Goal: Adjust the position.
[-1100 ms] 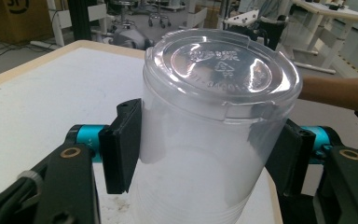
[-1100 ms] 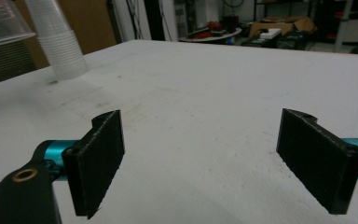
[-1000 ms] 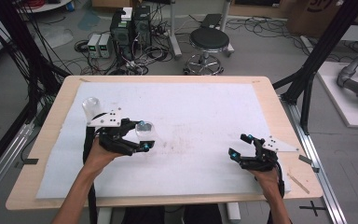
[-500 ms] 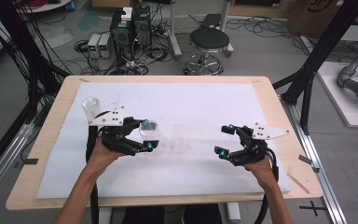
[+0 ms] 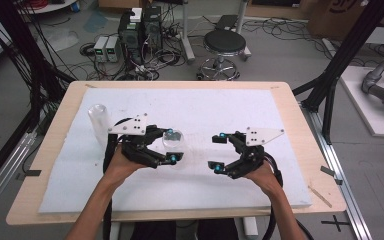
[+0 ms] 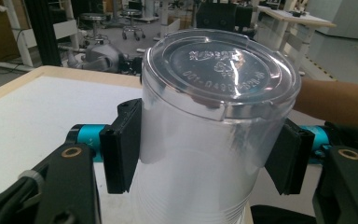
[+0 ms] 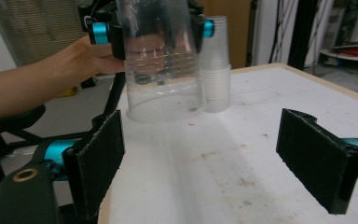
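Observation:
A clear plastic cup (image 5: 173,141) is held upside down over the white sheet (image 5: 240,107), a little left of centre. My left gripper (image 5: 171,146) is shut on its sides. In the left gripper view, black pads (image 6: 121,144) press both sides of the cup (image 6: 214,112), whose embossed base faces up. My right gripper (image 5: 218,151) stands open to the cup's right, jaws pointing at it. In the right gripper view, the cup (image 7: 161,65) hangs beyond the open gripper (image 7: 214,163), rim close to the sheet. I cannot tell whether the rim touches it.
A stack of clear cups (image 5: 99,122) stands upright at the sheet's left, and appears just behind the held cup as the stack (image 7: 214,70). The wooden table edge (image 5: 307,150) borders the sheet. A stool (image 5: 223,42) and electronics sit on the floor beyond.
My right gripper has moved from the front right corner toward the centre, turned to face the cup and opened wider. The left gripper with the cup shifted slightly right.

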`<state>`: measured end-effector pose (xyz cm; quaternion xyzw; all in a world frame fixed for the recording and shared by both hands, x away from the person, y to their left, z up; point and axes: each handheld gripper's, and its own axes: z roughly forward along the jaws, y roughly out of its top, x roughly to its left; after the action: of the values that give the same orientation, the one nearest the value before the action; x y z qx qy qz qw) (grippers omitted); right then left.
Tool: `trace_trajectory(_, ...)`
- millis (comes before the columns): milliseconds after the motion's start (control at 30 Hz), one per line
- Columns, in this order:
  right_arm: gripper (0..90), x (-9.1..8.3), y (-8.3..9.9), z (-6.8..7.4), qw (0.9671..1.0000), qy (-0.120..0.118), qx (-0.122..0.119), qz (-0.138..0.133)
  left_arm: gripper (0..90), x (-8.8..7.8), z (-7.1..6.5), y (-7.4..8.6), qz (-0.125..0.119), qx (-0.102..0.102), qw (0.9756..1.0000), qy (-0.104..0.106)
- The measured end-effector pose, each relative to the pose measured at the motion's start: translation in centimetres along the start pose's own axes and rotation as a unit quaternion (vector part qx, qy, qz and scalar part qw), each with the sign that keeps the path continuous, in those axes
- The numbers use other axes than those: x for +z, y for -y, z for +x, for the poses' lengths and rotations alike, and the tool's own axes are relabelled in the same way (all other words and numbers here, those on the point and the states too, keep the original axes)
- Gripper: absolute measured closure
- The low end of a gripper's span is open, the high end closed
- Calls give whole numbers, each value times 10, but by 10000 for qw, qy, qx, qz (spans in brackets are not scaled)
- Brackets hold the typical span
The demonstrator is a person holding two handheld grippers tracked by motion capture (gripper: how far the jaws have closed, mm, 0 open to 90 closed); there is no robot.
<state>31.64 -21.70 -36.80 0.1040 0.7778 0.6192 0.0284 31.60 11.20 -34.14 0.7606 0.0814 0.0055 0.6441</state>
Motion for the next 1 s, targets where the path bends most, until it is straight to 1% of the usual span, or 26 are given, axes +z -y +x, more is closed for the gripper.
trace_trajectory(133, 151, 16, -4, 3, 9997, -237, -55, 43, 359, 9, -1, -2, -55, -1, 9999, 96)
trace_trajectory(333, 151, 32, -7, 8, 9987, -489, -99, 71, 359, 20, -4, -4, -85, 12, 9997, 238)
trace_trajectory(533, 152, 41, -7, 10, 9981, -601, -114, 20, 360, 27, -6, -7, -100, 25, 9994, 325)
trace_trajectory(667, 155, 42, -8, 11, 9978, -654, -77, -29, 360, 29, -7, -6, -68, 38, 9993, 362)
trace_trajectory(733, 158, 43, -8, 10, 9977, -672, -60, -73, 360, 30, -8, -6, -91, 31, 9992, 376)
trace_trajectory(900, 195, 44, -8, 11, 9975, -688, -109, -92, 360, 30, -7, -7, -175, 11, 9989, 427)
trace_trajectory(1000, 224, 45, -8, 11, 9974, -706, -121, -98, 360, 29, -7, -7, -181, 12, 9990, 415)
